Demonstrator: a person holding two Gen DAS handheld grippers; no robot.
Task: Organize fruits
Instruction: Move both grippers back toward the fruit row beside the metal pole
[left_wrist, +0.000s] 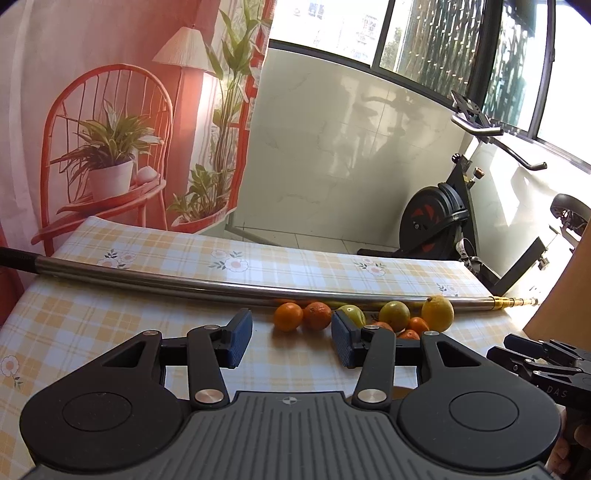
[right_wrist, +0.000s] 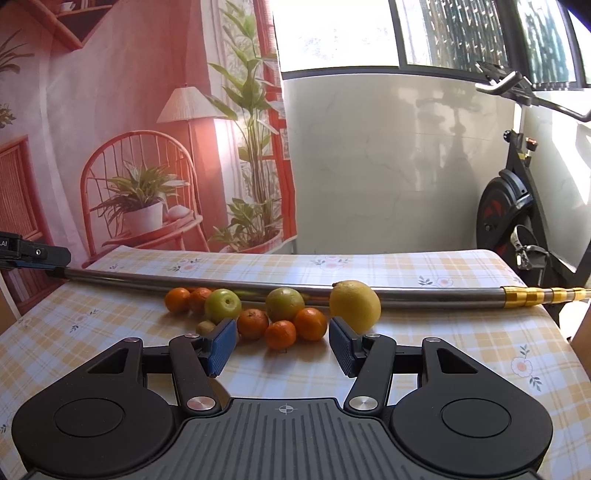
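Several fruits lie grouped on the checked tablecloth (right_wrist: 443, 354) in front of a metal pole (right_wrist: 258, 286). A yellow lemon (right_wrist: 355, 305) sits at the right of the group, two green fruits (right_wrist: 223, 305) (right_wrist: 285, 303) in the middle, several small oranges (right_wrist: 280, 334) around them, and a small kiwi (right_wrist: 205, 327) at the near left. My right gripper (right_wrist: 282, 345) is open just short of the oranges, holding nothing. My left gripper (left_wrist: 291, 341) is open too, empty, with two oranges (left_wrist: 288, 316) and the lemon (left_wrist: 438, 313) beyond it. The right gripper (left_wrist: 543, 363) shows at the left wrist view's right edge.
The long steel pole (left_wrist: 184, 282) with a gold telescopic end (right_wrist: 535, 295) lies across the table behind the fruit. A printed curtain (right_wrist: 129, 147) hangs beyond the table's far edge. An exercise bike (left_wrist: 450, 214) stands on the floor at the right. A brown board (left_wrist: 565, 295) rises at the right.
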